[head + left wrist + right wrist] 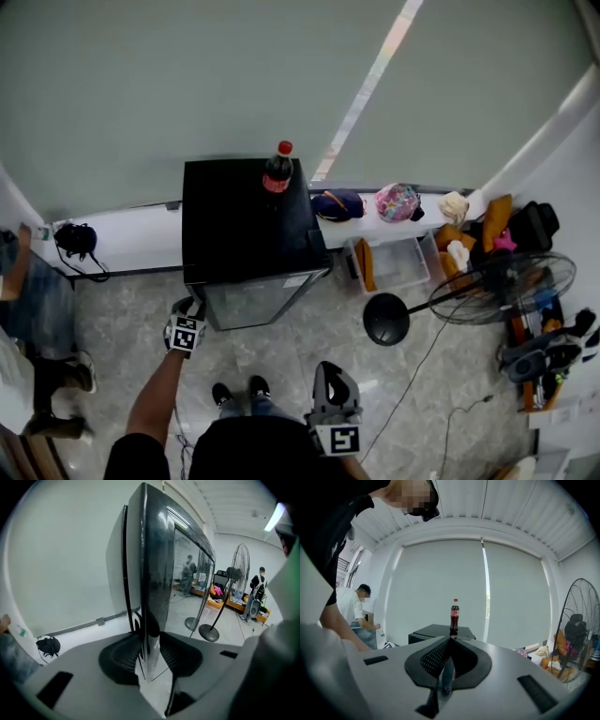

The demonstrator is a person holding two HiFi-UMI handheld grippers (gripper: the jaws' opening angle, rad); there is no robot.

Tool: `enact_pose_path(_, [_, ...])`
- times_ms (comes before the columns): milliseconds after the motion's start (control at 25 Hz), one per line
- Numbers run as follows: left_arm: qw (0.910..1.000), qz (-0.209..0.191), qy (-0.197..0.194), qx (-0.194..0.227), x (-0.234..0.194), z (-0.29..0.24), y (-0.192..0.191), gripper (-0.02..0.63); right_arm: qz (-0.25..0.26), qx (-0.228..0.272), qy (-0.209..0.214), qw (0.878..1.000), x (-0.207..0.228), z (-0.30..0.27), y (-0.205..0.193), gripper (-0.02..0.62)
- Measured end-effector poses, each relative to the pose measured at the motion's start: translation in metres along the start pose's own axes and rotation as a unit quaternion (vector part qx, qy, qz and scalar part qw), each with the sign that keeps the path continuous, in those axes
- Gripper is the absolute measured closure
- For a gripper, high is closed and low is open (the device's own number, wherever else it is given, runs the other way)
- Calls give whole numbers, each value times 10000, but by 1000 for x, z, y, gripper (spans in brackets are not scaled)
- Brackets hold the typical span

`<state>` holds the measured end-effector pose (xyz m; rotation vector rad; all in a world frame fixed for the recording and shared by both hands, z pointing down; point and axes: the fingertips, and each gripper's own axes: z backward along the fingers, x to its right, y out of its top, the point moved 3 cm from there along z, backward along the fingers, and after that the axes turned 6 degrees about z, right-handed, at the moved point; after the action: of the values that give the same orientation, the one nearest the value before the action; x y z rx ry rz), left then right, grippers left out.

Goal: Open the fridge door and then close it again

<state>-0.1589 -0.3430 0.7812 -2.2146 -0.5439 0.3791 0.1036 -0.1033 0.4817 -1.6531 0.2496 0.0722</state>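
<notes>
Head view: the black mini fridge (246, 225) stands with a cola bottle (277, 169) upright on its top. My left gripper (185, 330) is at its front left corner and my right gripper (335, 412) is held well back, close to my body. Left gripper view: this shows what the overhead cannot, the pads (124, 656) clamped on the free edge of the glass fridge door (157, 573), one on each side. Right gripper view: the jaws are pressed together with nothing between them, fridge and bottle are well ahead, and a person in a white shirt (351, 611) stands at the left, only partly caught from above.
</notes>
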Motion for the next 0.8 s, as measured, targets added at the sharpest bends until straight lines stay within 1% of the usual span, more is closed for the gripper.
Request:
enact_pose_path(280, [9994, -154, -279, -126, -1, -1, 0, 488, 62, 26, 66, 10000, -1, -4, 2, 591])
enact_pose_path(440, [9988, -152, -431, -166, -1, -1, 1, 494, 98, -1, 109, 9999, -1, -4, 3, 591])
enact_pose_path(600, [9988, -164, -406, -215, -1, 0, 0, 500, 123, 64, 162, 9998, 1, -4, 5, 591])
enact_pose_path(800, [9982, -310, -381, -335, -1, 1, 0, 511, 131, 106, 222, 9996, 3, -5, 4, 591])
